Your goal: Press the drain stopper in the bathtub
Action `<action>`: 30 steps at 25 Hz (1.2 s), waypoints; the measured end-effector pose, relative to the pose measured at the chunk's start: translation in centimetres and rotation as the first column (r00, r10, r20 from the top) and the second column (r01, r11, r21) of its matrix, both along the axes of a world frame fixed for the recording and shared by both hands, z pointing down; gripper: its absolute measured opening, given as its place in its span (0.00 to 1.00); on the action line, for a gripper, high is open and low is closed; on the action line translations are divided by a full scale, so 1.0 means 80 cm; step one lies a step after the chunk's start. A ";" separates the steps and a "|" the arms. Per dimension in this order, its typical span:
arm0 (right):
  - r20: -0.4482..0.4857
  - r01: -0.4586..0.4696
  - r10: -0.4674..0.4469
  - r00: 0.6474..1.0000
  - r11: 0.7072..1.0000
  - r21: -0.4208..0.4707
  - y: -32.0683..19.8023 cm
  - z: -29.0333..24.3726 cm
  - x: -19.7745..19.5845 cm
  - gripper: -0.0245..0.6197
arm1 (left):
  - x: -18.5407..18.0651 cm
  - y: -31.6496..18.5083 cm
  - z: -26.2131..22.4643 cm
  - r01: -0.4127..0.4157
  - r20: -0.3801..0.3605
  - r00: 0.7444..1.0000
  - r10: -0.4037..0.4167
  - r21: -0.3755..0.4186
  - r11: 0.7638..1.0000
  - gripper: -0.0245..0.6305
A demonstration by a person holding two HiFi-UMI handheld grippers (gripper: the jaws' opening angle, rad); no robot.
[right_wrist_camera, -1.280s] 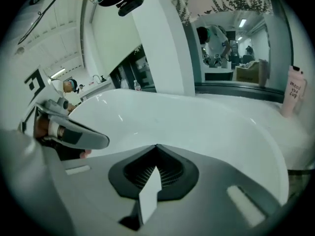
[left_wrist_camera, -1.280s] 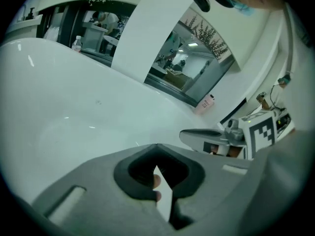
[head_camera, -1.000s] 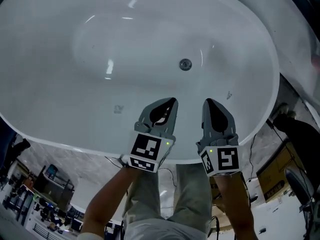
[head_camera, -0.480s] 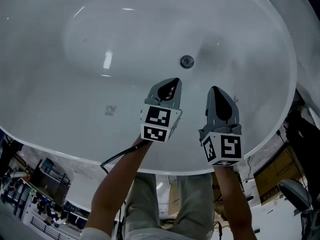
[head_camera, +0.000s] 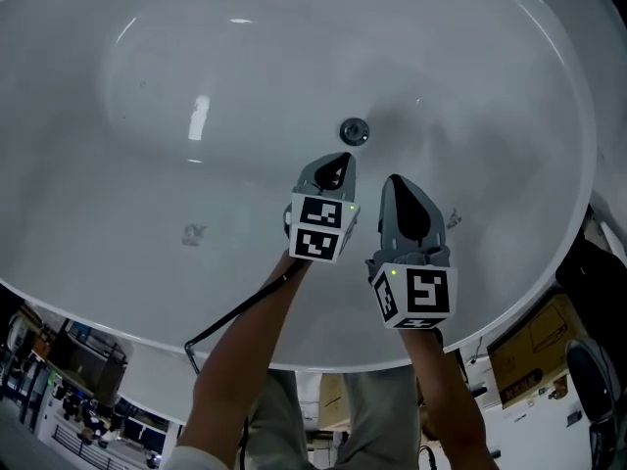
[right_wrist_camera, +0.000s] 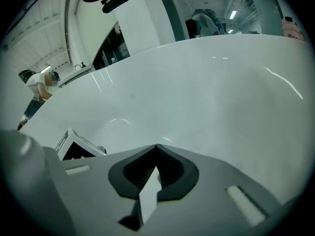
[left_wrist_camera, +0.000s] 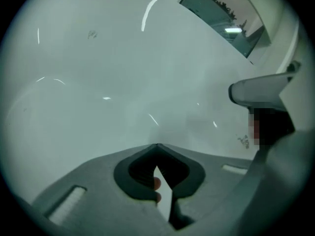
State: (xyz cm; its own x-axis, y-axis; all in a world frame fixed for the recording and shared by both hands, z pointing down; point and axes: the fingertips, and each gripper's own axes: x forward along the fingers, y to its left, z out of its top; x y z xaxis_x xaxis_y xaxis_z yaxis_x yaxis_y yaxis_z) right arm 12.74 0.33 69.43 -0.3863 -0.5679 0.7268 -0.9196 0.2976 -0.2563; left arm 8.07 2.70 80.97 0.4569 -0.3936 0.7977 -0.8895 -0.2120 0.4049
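A round chrome drain stopper [head_camera: 354, 131] sits on the floor of the white bathtub [head_camera: 118, 233]. My left gripper [head_camera: 342, 158] hangs inside the tub, its tips just short of the stopper on the near side, jaws shut with nothing in them. My right gripper [head_camera: 393, 182] is shut and empty too, to the right of the left one and a little nearer to me. In the left gripper view the left gripper [left_wrist_camera: 157, 145] points at bare tub wall, and the right gripper [left_wrist_camera: 261, 90] shows at the right edge. The right gripper [right_wrist_camera: 156, 145] faces the tub's far wall. Neither gripper view shows the stopper.
The tub's rim [head_camera: 549, 292] curves round the right and near sides. A black cable [head_camera: 235, 311] trails from the left gripper over the rim. A cardboard box [head_camera: 529, 355] and shelves with small items [head_camera: 59, 399] lie on the floor outside the tub.
Both grippers have moved forward and deeper into the tub, closing on the drain stopper. The left one now ends just short of it. Jaws stayed shut.
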 end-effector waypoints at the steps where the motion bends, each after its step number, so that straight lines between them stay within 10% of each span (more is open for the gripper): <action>1: -0.003 0.003 -0.003 1.000 1.000 -0.005 0.001 0.007 0.003 0.04 | 0.002 -0.002 0.010 0.001 0.004 1.000 -0.001 -0.005 1.000 0.03; 30: 0.044 -0.031 0.035 0.998 0.995 -0.096 0.027 0.055 0.027 0.04 | 0.038 -0.013 0.176 0.008 0.072 0.997 0.003 -0.157 0.988 0.03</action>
State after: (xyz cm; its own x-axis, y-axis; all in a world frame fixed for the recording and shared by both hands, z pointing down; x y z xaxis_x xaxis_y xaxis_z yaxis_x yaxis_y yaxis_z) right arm 14.92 2.45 73.79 -0.4026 -0.5096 0.7604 -0.9152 0.2392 -0.3243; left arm 11.08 1.64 95.09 0.3957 -0.2620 0.8802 -0.9177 -0.1483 0.3685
